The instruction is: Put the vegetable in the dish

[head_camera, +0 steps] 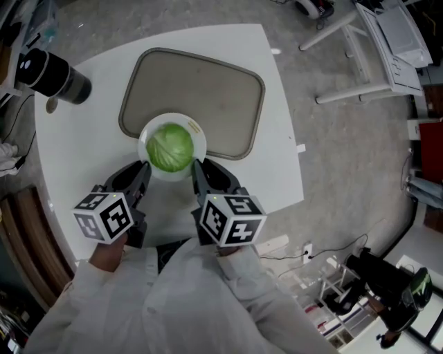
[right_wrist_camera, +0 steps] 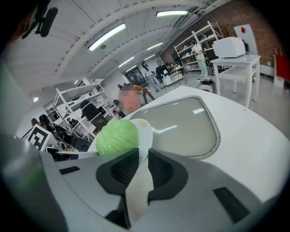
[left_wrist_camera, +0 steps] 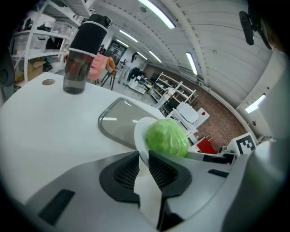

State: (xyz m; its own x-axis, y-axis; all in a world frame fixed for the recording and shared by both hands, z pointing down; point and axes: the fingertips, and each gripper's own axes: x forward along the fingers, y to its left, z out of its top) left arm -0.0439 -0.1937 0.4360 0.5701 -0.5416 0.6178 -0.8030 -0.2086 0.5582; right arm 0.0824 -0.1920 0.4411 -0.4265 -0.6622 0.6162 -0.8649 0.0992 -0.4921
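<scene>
One bottle (head_camera: 55,75) far left; tray (head_camera: 208,90) beyond dish (head_camera: 201,135).

Bright, even indoor light falls from long ceiling strips (left_wrist_camera: 156,12) above the tray (head_camera: 208,83), leaving only faint, soft shadows on the white table (head_camera: 273,152) around the tray and pale streaks of glare on the tray's surface in both gripper views. The vegetable (left_wrist_camera: 166,138) at the tray's near edge is in focus. Both gripper views bend strongly, darken to black far from the tray, and turn soft nearest the lens.
</scene>
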